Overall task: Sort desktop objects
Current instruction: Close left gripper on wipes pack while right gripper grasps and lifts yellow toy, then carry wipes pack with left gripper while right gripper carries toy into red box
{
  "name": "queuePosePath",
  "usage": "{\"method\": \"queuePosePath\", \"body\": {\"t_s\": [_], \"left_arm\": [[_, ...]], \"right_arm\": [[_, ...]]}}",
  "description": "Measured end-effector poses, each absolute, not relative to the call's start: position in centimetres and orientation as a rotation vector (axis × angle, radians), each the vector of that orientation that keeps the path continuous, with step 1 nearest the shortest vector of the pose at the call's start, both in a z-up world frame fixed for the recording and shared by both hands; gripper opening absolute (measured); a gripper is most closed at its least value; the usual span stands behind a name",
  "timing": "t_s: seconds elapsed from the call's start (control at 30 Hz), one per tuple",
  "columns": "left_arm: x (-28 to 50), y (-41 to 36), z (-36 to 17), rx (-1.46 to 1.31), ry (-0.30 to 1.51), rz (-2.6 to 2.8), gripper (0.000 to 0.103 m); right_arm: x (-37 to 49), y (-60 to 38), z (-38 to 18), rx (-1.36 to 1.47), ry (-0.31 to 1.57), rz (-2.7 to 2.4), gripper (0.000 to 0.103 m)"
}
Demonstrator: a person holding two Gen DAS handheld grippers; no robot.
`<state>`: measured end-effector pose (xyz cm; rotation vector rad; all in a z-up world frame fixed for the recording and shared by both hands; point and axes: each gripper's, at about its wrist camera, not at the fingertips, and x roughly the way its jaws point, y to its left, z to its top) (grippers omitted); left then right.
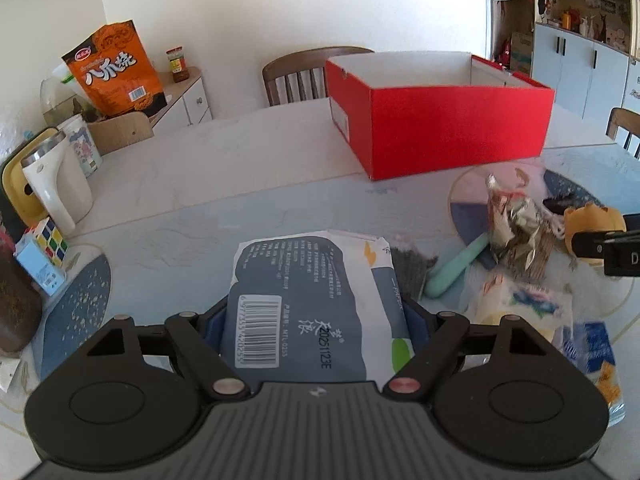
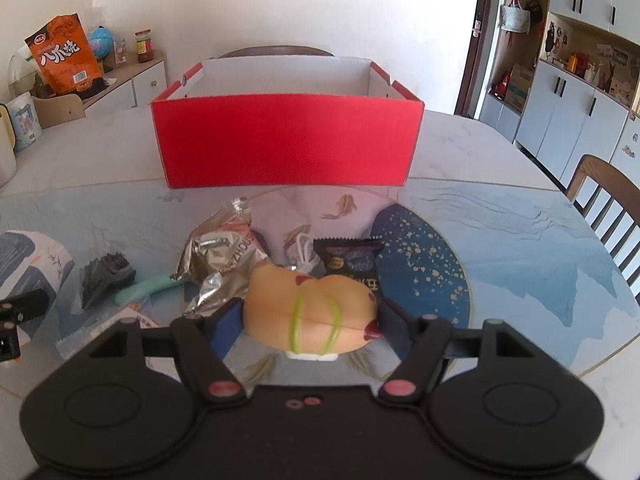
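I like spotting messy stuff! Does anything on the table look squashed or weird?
Yes. The silver foil bag beside the peach squishy toy is crumpled and torn open. Next to it, the green-handled brush lies flat on its side. The red box behind them stands straight and looks fine.

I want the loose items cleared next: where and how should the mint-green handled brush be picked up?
Grip the mint-green brush across its bare rounded handle, near the middle, coming down from above with the hand-held gripper. The handle lies flat on the table and is slim enough to span. Its far end seems tucked under the crumpled silver foil bag, and the dark bristle head is bulky and soft, so avoid both ends.
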<state>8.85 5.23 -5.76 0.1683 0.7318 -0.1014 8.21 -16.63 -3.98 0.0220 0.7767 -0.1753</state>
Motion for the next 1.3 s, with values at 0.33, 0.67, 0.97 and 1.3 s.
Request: {"method": "queuePosePath", "body": {"t_s": [0.33,0.67,0.97,1.3], "left_arm": [[10.9,4.4,-3.4,0.181,0.712,-0.148,0.082],[13.3,3.3,-0.7,0.177,0.686,-0.225,0.082],[15.3,1.3,0.9,0.193,0.665,-0.268,0.082],[17.1,-1.0,2.8,0.185,0.648,-0.282,0.082]], "right_arm": [[9.5,-17.1,-1.1,0.009,0.753,-0.178,0.073],[10.6,-17.5,1.7,-0.001,0.717,-0.182,0.073],[11.9,-19.1,4.0,0.019,0.692,-0.165,0.073],[14.4,-21.2,6.2,-0.009,0.678,-0.092,0.073]]}}
